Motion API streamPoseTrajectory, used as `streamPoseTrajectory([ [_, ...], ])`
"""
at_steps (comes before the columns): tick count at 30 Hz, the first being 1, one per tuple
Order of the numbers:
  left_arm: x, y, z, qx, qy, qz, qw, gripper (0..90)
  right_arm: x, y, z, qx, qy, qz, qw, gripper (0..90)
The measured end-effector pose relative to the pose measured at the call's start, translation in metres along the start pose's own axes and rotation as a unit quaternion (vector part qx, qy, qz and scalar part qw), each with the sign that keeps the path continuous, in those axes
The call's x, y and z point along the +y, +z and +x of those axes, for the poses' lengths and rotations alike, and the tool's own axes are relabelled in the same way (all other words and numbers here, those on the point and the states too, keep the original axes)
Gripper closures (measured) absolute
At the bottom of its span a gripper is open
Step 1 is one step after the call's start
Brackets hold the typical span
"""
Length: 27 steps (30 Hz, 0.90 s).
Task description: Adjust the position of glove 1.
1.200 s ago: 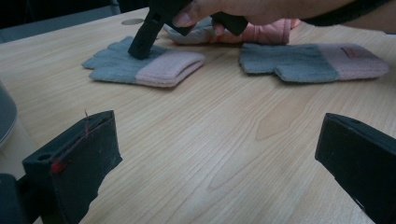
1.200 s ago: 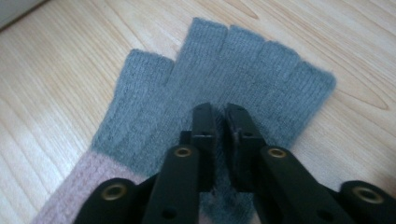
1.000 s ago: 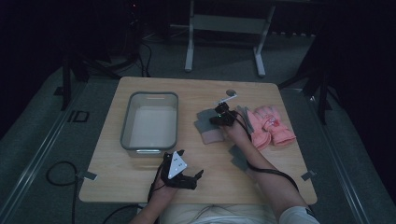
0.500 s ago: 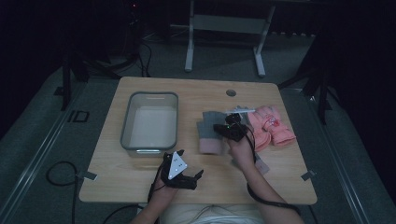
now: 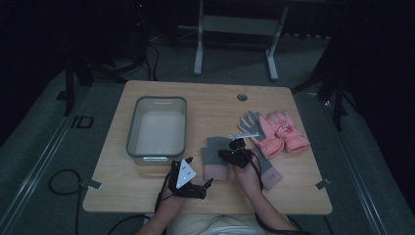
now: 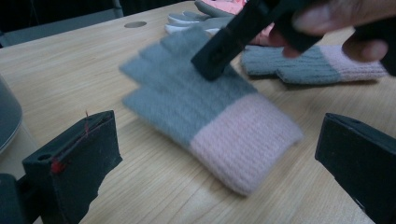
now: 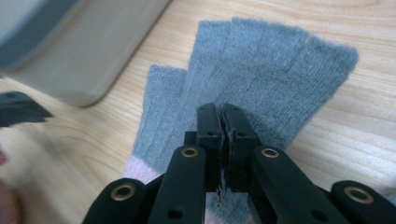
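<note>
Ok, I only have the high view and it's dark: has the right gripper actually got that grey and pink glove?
Observer: Yes. In the right gripper view the right gripper is shut, pinching the grey knit of the grey and pink glove just below its short fingers.
Operator: And the left one?
Observer: The left gripper stands wide open with nothing in it; the glove's pink cuff lies on the table ahead, between its jaws.
Operator: Where's the other of the pair?
Observer: The matching glove lies flat on the table behind the held one.

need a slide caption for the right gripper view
Right gripper, jaws shut, pinches the grey knit glove lying on the wooden table beside a grey bin.
</note>
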<state>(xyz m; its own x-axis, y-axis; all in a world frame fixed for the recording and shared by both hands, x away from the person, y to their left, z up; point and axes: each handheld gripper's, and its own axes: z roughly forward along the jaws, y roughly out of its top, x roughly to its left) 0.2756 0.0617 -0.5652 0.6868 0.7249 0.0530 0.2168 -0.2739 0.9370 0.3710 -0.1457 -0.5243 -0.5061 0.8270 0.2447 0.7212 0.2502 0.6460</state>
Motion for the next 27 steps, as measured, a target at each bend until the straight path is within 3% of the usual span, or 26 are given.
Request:
streamPoseTrajectory([
  [7,0.0,0.0,0.0,0.0,0.0,0.0,1.0,0.0,-0.011,0.019,-0.008,-0.01,0.009,0.016,0.9998,80.1],
  [14,0.0,0.0,0.0,-0.002,0.002,0.003,1.0,0.0,-0.007,0.007,-0.011,-0.002,0.003,0.004,1.0,70.0],
  [19,0.0,0.001,0.0,-0.001,0.003,0.002,1.0,0.0,0.003,-0.026,-0.024,0.01,-0.059,-0.025,0.9979,67.1],
  [22,0.0,0.001,0.0,0.0,0.004,0.004,1.0,0.0,0.006,-0.049,-0.04,0.021,-0.11,-0.035,0.9931,67.2],
  [23,0.0,0.001,0.0,0.0,0.004,0.004,1.0,0.0,0.005,-0.057,-0.048,0.024,-0.133,-0.037,0.9901,67.1],
  [27,0.0,0.001,-0.001,0.002,0.005,0.004,1.0,0.0,0.0,-0.077,-0.074,0.013,-0.18,-0.033,0.9831,66.6],
])
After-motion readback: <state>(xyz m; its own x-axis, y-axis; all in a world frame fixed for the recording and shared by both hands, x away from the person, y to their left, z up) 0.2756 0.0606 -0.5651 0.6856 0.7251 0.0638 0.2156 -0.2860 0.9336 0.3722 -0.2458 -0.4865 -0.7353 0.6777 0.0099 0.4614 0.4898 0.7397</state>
